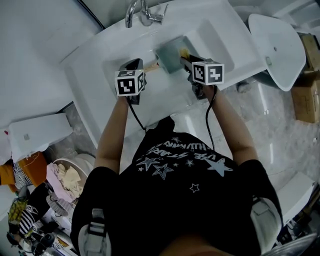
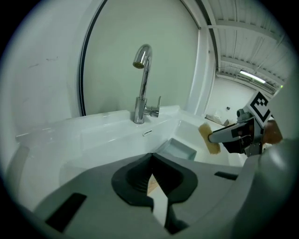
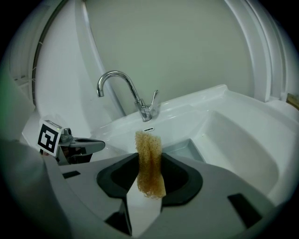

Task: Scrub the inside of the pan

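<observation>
Far left, a white box (image 1: 35,134) and a tub of cloths (image 1: 65,180) sit down by the person (image 1: 175,200), who wears a black star-print shirt and leans over the white sink (image 1: 87,67). A chrome faucet (image 1: 141,14) stands at the sink's far edge.

Now the left gripper (image 1: 137,64): it's clenched, with a sliver of the tan handle (image 1: 151,68) nipped between its pads. That handle runs right to the pan (image 1: 171,54).

And there's the pan, small, square and grey-blue, down in the basin just near of the faucet, between the two grippers.

To its right, the right gripper (image 3: 148,184) is grasping a tan sponge (image 3: 149,161), which stands upright out of its jaws. In the left gripper view the sponge looks clear of the pan, off its right side. Both grippers point down into the basin.

Further right, a round white fixture (image 1: 277,47) and cardboard boxes (image 1: 306,97) stand on the pale stone-patterned floor (image 1: 260,120).
</observation>
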